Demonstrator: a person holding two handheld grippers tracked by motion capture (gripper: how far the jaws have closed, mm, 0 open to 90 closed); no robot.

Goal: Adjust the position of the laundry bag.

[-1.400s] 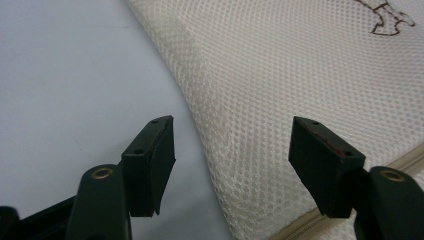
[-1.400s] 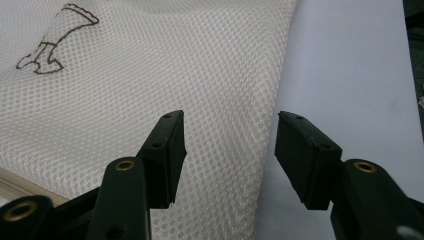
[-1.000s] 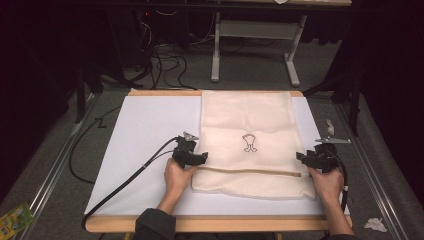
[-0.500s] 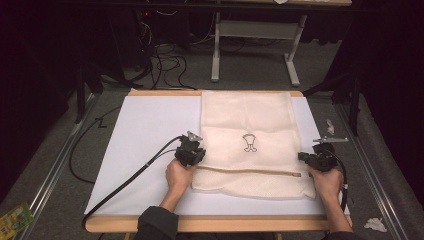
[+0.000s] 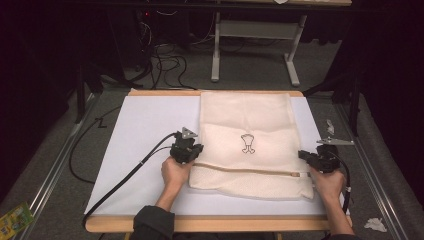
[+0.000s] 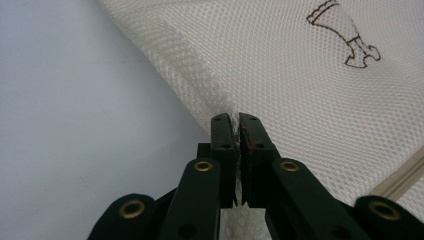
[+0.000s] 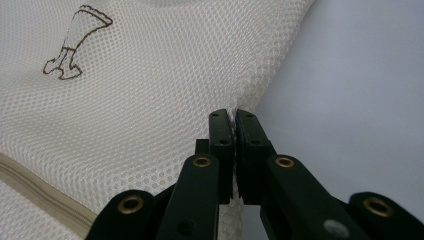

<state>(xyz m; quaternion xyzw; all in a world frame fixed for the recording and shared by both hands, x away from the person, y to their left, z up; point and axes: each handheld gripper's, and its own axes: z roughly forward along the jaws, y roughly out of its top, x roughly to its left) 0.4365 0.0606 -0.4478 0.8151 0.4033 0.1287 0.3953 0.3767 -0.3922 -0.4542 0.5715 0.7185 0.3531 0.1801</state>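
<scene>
Grip: While both tools rested low at the near end of the worktop (image 5: 150, 130), the left tool (image 5: 192, 152) had just closed its jaws on the left edge of the mesh laundry bag (image 5: 245, 120), with the netting pinched between them.
Right side: the right tool (image 5: 306, 156) had likewise just been closing and now clamped the bag's right edge, mesh caught between its pads.
Bag: it lay flat right of centre on the white worktop, its zipper (image 5: 250, 171) running across the near end between the two tools, a small brown emblem (image 5: 247, 142) farther up.
Progress: as I judged it, both side edges were secured; any lifting, folding or spreading was not yet done, for the cloth lay flat.
Beyond: a metal frame (image 5: 250, 45) and cables (image 5: 165, 60) stood past the far edge.
</scene>
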